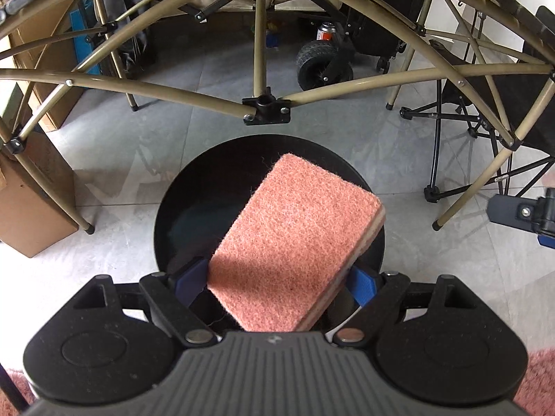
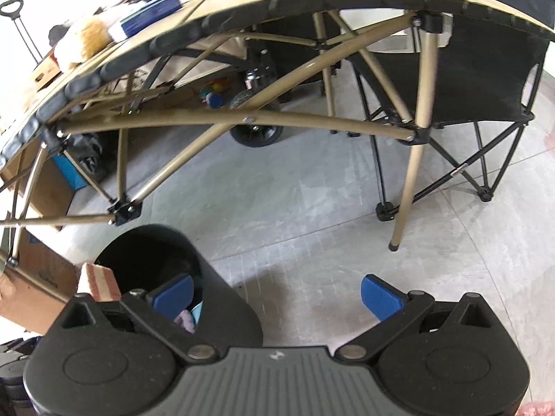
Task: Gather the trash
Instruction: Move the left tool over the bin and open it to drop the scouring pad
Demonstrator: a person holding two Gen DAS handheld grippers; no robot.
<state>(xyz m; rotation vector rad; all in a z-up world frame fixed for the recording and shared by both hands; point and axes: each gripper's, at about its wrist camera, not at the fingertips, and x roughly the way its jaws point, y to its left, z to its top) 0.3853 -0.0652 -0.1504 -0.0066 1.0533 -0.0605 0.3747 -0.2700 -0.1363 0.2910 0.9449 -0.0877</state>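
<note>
A pink scouring sponge with a striped edge sits tilted between the blue pads of my left gripper, which is shut on its near end. The sponge hangs right over the mouth of a round black bin on the floor. In the right wrist view the same bin stands at the lower left, with the sponge at its left rim and some pink and teal scraps inside. My right gripper is open and holds nothing; its left finger is over the bin's edge and its right finger over bare floor.
A tan folding table frame arches over the bin, its legs standing on the grey tiled floor. A black folding chair is to the right, a cardboard box to the left, a wheeled cart behind. A pink rug lies near.
</note>
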